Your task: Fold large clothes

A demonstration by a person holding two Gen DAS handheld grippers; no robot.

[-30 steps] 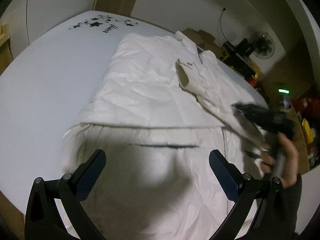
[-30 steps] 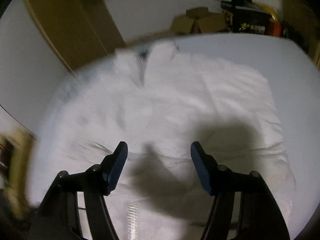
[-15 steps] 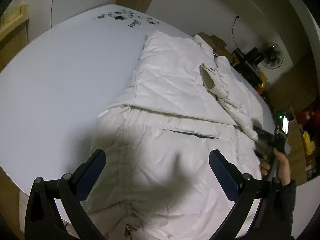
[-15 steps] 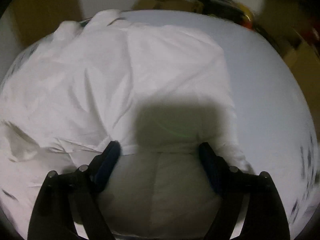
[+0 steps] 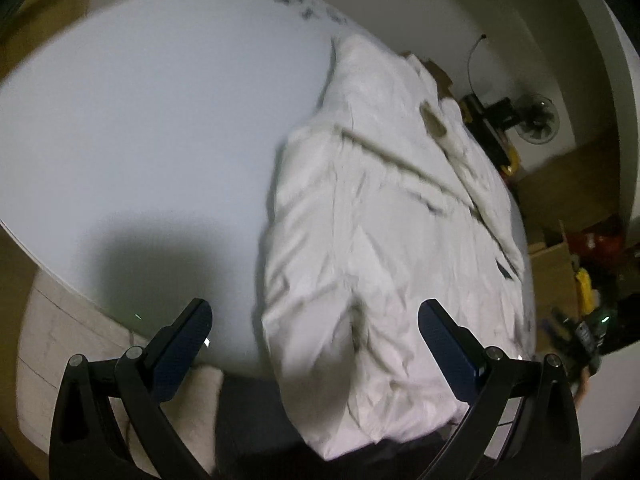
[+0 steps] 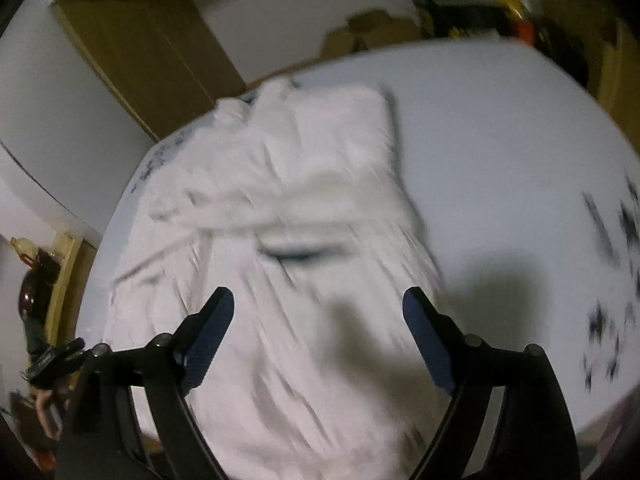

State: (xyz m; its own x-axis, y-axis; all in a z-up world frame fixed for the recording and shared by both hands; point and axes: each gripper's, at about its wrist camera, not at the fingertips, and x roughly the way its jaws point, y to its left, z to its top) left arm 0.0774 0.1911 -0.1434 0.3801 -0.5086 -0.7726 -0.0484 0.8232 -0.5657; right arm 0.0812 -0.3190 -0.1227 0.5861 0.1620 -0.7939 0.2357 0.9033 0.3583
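A white padded jacket (image 5: 380, 240) lies flat on a white round table (image 5: 160, 120), with one sleeve folded across its front. My left gripper (image 5: 316, 320) hovers open over the jacket's near left corner at the table edge, nothing between its fingers. In the right wrist view the same jacket (image 6: 300, 240) is blurred by motion. My right gripper (image 6: 318, 308) hangs above its lower half. Its jaws are opening and hold nothing. The table (image 6: 500, 140) shows bare to the right of it.
Black printed marks (image 5: 296, 0) sit at the table's far edge. Cardboard boxes (image 6: 372, 28), a fan (image 5: 536, 120) and clutter stand beyond the table. A wooden door (image 6: 132, 48) is behind it. Pale floor tiles (image 5: 60, 340) show below the near table edge.
Both views have swung. My left gripper has moved left toward the jacket's corner at the near table edge. My right gripper has moved across the jacket and its jaws stand wider.
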